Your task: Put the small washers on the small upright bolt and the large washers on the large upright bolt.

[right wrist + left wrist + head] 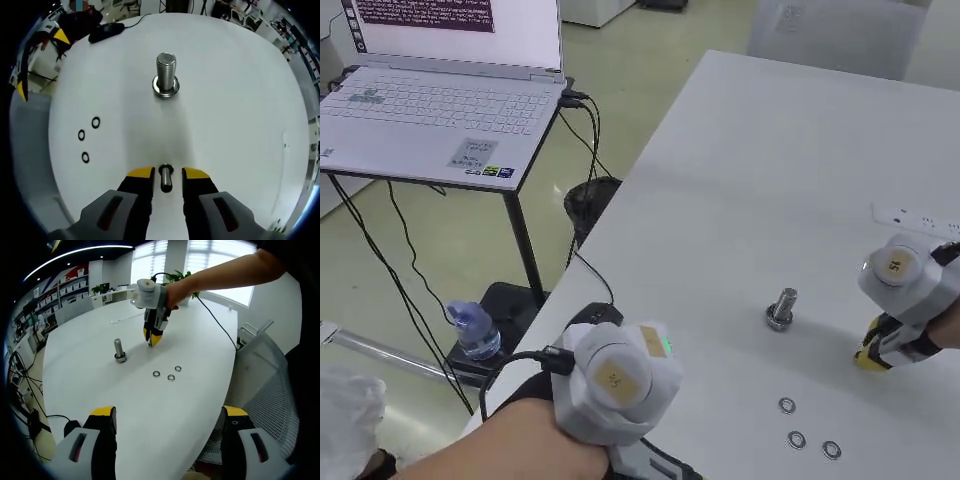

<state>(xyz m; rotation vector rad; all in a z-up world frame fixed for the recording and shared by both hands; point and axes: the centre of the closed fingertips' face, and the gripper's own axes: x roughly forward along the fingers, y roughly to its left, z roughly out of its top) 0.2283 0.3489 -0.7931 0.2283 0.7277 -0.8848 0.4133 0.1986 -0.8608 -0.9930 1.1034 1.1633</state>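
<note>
My right gripper (151, 341) has its jaws barely apart around the small bolt (165, 179), I think to steady it upright near the large bolt (166, 75), while my left gripper (168, 412) hangs wide open and empty, short of the three washers (95, 122).

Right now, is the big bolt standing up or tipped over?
Standing up. The big bolt rises straight from the table, head down, threaded end on top.

washers (797, 439) showing too small to size | right tool (872, 355) running off right edge | laptop (440, 100) getting clipped top-left
</note>
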